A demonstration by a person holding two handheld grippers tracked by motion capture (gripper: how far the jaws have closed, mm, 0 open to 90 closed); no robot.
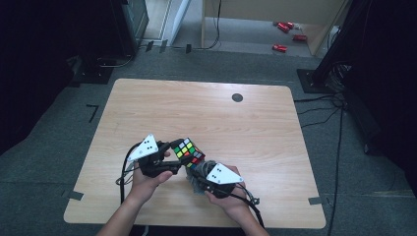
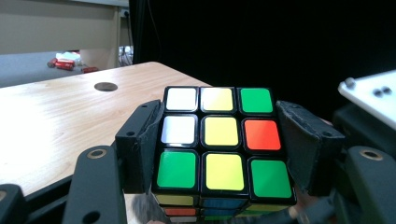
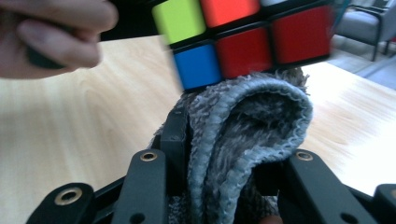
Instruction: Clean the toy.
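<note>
A scrambled puzzle cube (image 1: 188,152) with coloured squares is held above the wooden table (image 1: 206,118), near its front edge. My left gripper (image 1: 173,156) is shut on the cube (image 2: 218,149), its two black pads pressing the cube's left and right sides. My right gripper (image 1: 199,176) is shut on a folded grey cloth (image 3: 243,140), and the fold's top edge touches the underside of the cube (image 3: 233,42). The cloth (image 1: 199,179) shows as a grey bunch just below and right of the cube. A hand holds each gripper.
A round dark hole (image 1: 237,97) sits in the table near its far edge. Cables (image 1: 319,110) and dark stands lie on the floor beside the table's right side. Red items (image 1: 285,34) lie on the floor far behind.
</note>
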